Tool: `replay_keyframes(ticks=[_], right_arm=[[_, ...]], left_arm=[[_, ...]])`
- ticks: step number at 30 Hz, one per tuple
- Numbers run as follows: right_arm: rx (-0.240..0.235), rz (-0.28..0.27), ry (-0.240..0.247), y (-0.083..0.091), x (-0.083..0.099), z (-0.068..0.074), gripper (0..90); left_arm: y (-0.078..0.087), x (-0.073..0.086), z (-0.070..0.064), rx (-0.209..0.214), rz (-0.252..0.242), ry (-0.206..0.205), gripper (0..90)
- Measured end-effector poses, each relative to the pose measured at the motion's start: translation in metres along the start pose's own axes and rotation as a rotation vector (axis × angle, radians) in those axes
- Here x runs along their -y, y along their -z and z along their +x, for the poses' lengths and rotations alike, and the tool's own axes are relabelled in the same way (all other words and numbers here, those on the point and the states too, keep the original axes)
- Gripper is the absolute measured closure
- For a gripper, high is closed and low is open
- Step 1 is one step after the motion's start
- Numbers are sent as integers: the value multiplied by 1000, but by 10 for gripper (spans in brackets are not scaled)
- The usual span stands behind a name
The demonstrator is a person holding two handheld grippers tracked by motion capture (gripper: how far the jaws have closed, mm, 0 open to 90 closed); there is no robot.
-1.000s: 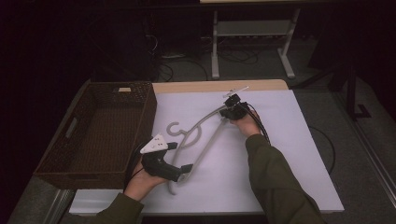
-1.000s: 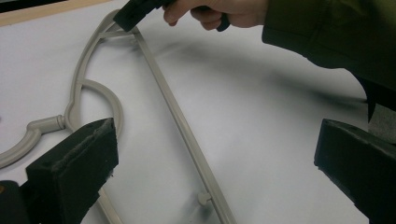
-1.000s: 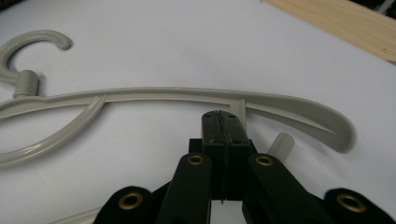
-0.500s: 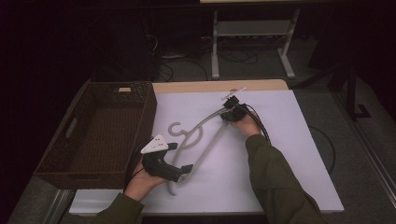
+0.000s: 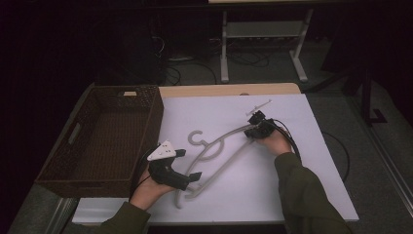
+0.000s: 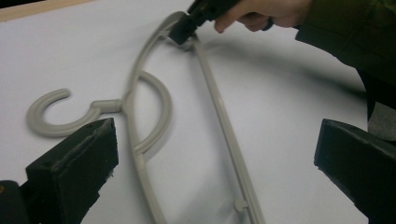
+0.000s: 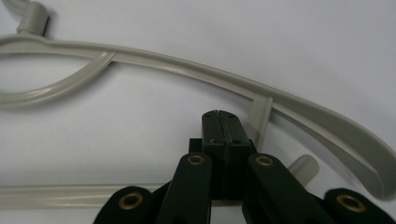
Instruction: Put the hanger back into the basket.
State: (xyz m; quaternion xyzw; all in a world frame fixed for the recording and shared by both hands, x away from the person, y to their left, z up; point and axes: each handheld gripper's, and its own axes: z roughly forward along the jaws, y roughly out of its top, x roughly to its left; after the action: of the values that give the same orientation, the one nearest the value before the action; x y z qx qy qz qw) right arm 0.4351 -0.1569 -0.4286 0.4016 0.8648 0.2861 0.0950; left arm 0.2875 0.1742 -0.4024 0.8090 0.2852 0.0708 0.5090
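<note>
The hanger (image 5: 219, 151) is grey plastic and lies flat on the white bench (image 5: 292, 185), between the two tools. Its hook (image 6: 51, 114) curls up just in front of the left tool (image 5: 187, 165), a little to that tool's left side, and a small bit of the hook's stem is hidden behind that tool's left jaw in the left gripper view. The left tool has its jaws wide apart and holds nothing; the hanger's long arm and its straight bar run away from it between the jaws. The bottom ends of the hanger are cut off at the edge of the left gripper view, so you cannot see how they finish there. The right tool (image 5: 253, 131) sits at the far end of the hanger. In the right gripper view its jaws (image 7: 219, 126) are pressed together, tip to tip, right beside a small peg on the hanger. It is hard to tell if they pinch any plastic, because the tool's own arms hide the bar under them. In the left gripper view the tip of that tool touches the hanger where the arm and the bar meet, but the person's hand (image 6: 261, 11) covers most of it. A brown woven basket (image 5: 100, 141) stands on the bench to the left of the left tool. The room behind the bench is too dark to make out well.
</note>
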Motion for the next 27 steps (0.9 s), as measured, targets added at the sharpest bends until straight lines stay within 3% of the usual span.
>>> replay_keyframes(ticks=[9,15,18,20,21,23,27], right_arm=[[23,51,16,32,46,8,898],[57,57,69,50,72,19,898],[56,22,37,56,79,21,897],[56,-29,23,64,79,23,898],[56,-29,23,64,79,23,898],[46,-92,33,78,82,31,898],[-3,-116,26,86,92,45,898]], left_arm=[[0,0,0,1,2,-12,0],[0,0,0,1,0,-10,0],[0,0,0,1,4,-13,0],[0,0,0,1,1,-10,0],[0,0,0,1,1,-10,0],[0,0,1,2,-3,-6,0],[0,1,2,-2,7,-10,0]])
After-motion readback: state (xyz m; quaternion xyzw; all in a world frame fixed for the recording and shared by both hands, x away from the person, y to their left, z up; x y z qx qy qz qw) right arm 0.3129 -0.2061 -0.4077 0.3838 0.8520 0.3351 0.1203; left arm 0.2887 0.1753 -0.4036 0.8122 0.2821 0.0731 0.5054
